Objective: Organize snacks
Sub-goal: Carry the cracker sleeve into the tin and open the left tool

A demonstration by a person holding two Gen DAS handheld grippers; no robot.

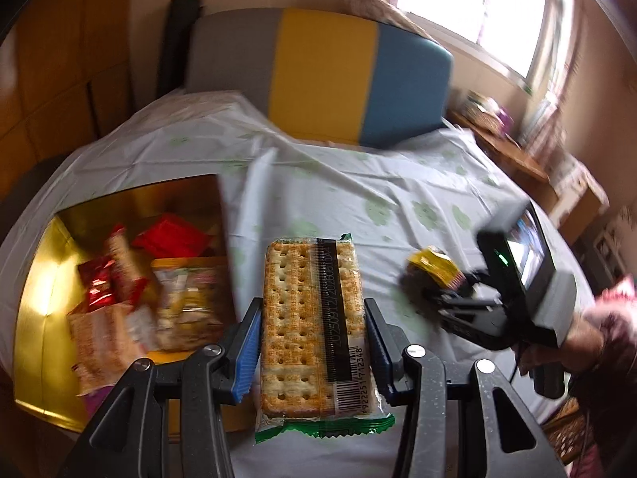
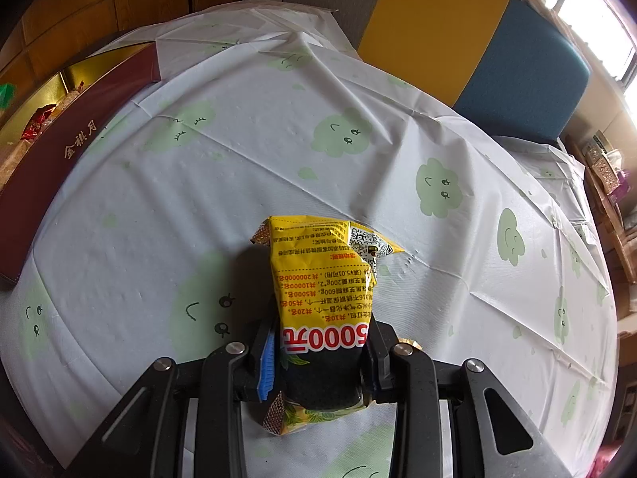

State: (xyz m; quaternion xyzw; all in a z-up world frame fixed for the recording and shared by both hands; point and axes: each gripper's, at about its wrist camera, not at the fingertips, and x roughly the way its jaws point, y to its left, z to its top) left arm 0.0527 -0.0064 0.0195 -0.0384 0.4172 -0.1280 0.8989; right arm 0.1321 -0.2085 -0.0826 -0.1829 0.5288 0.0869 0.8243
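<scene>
My left gripper (image 1: 312, 318) is shut on a clear pack of crackers (image 1: 306, 318) with green ends, held above the table just right of the gold-lined box (image 1: 43, 275). The box holds several snack packs (image 1: 119, 290). My right gripper (image 2: 318, 342) is shut on a yellow and black snack bag (image 2: 322, 302), held over the white tablecloth (image 2: 278, 159). The right gripper with its yellow bag (image 1: 436, 269) also shows in the left wrist view, to the right. In the right wrist view the box (image 2: 59, 147) is at the far left, dark red outside.
A round table carries a white cloth with green cloud faces (image 1: 398, 199). A grey, yellow and blue chair back (image 1: 322, 75) stands behind it. A wooden shelf with small items (image 2: 605, 175) is at the right, under a bright window.
</scene>
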